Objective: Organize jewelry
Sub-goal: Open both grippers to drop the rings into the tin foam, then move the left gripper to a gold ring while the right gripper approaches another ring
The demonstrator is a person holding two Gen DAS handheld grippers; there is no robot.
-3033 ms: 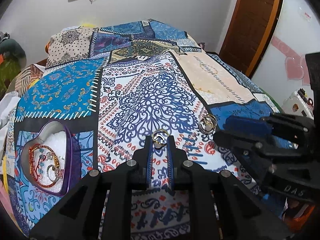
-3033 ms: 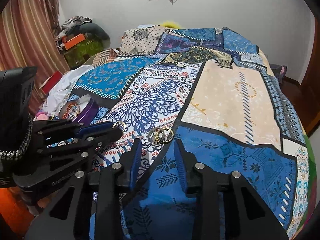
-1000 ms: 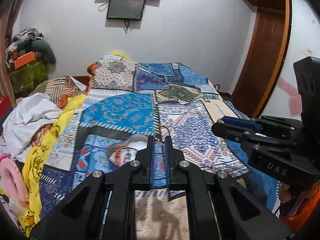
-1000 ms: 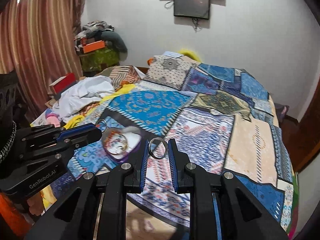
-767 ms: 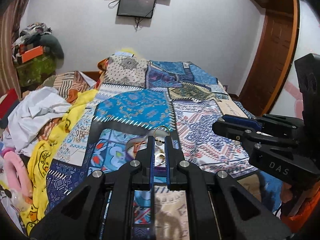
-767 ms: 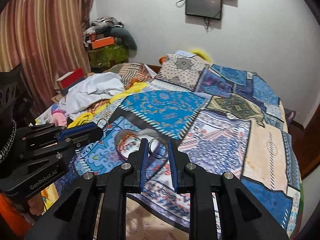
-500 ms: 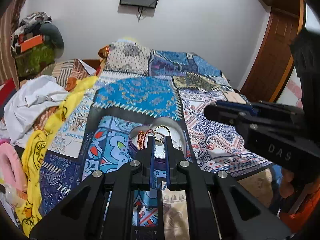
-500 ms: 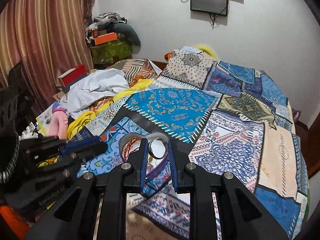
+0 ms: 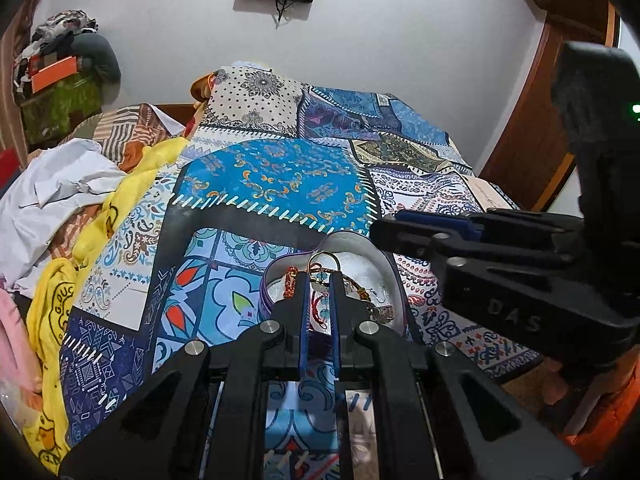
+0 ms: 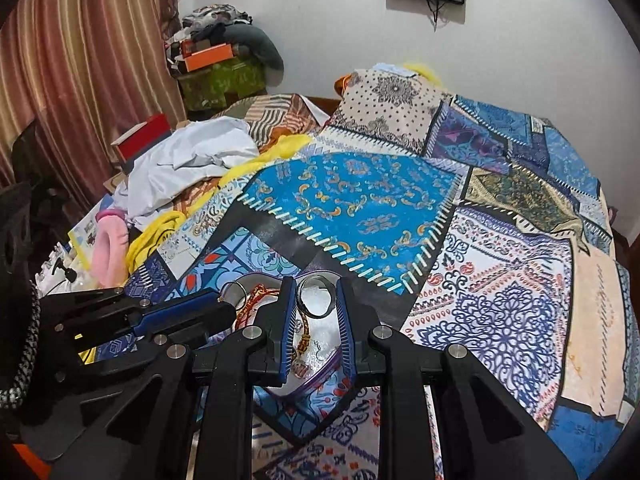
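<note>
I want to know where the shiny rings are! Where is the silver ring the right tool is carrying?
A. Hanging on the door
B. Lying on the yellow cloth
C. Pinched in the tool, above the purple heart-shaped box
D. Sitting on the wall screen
C: the silver ring sits pinched between the right tool fingers, over the purple heart-shaped box that lies on the patchwork bedspread.
</note>
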